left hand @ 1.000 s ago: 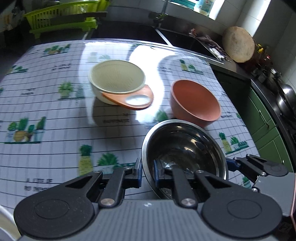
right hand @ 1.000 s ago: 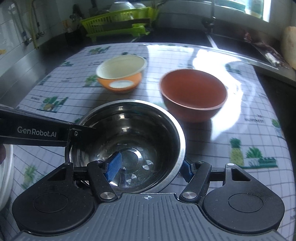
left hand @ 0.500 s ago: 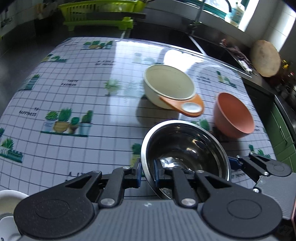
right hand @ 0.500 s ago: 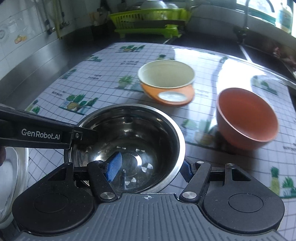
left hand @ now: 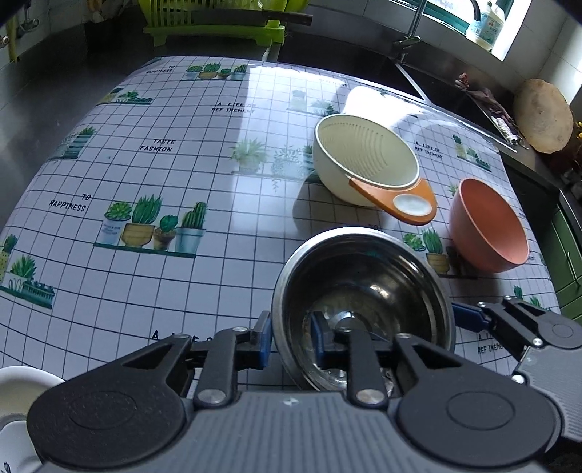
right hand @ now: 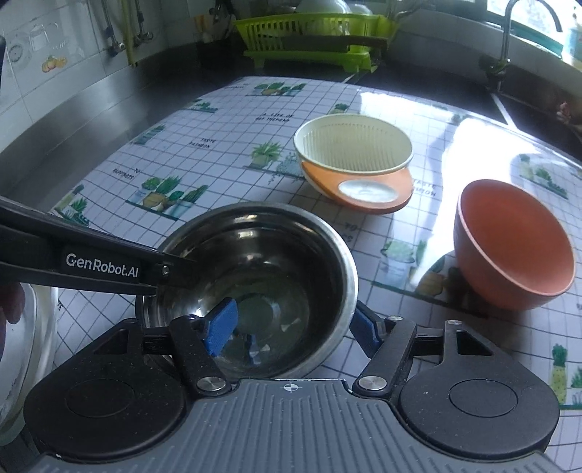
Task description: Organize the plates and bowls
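A steel bowl [left hand: 363,291] [right hand: 254,262] sits low over the plant-print tablecloth [left hand: 145,174], between both grippers. My left gripper [left hand: 291,342] straddles the bowl's left rim. Its jaws are opening, and a small gap shows between the pads and the wall. One left finger [right hand: 102,267] reaches over the rim in the right wrist view. My right gripper [right hand: 293,327] straddles the right rim, one pad inside and one outside. Its jaws are opening too, and the inner pad stands well off the wall. A cream strainer bowl on an orange base [left hand: 363,156] [right hand: 353,145] and a terracotta bowl [left hand: 487,225] [right hand: 509,243] stand beyond.
A white dish [left hand: 22,385] lies at the near left corner, and a clear glass bowl [right hand: 22,345] shows at the left edge. A green dish rack [left hand: 218,22] [right hand: 316,32] stands on the dark counter behind the table. The sink and tap [right hand: 509,36] are at the back right.
Both grippers and the steel bowl have shifted left across the table, so the other bowls now sit further right. The left jaws have widened off the rim.
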The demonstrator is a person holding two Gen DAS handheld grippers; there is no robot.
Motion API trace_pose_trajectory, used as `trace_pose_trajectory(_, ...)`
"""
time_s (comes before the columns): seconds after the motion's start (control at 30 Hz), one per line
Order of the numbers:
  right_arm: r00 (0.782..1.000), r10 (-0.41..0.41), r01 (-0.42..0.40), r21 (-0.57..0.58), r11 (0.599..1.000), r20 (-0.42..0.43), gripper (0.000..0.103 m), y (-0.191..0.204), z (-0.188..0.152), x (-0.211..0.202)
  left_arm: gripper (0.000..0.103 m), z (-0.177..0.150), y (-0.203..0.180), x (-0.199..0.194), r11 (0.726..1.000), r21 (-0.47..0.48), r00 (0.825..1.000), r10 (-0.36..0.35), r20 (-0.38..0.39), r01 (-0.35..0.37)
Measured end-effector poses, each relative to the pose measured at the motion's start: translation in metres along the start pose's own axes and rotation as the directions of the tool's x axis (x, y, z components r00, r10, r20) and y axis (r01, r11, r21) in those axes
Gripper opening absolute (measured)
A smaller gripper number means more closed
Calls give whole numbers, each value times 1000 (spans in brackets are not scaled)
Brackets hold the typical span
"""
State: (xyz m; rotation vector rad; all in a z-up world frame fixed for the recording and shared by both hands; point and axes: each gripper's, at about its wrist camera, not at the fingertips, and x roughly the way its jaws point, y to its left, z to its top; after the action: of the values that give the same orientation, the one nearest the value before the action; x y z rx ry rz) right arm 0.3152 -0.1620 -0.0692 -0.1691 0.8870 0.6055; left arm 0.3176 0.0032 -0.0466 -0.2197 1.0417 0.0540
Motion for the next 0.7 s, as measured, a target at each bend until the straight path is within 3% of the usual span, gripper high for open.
trace_pose_trajectory(0.07, 1000, -8, 8, 2, 1000, 8, 71, -3, 0, -5, 36, 2, -1, -4, 1000, -4, 1000, 1, 8, -1)
trace_pose_trajectory(0.27, 998, -39, 38, 23, 999, 46, 73, -17, 3, -26, 49, 9, -9, -23, 1000, 5, 999, -11, 51, 11)
trace_pose_trajectory(0.7, 981, -163, 154, 92, 984, 103, 74, -75, 15, -55, 64, 34, -69, -46, 992, 107, 993, -82, 86, 73)
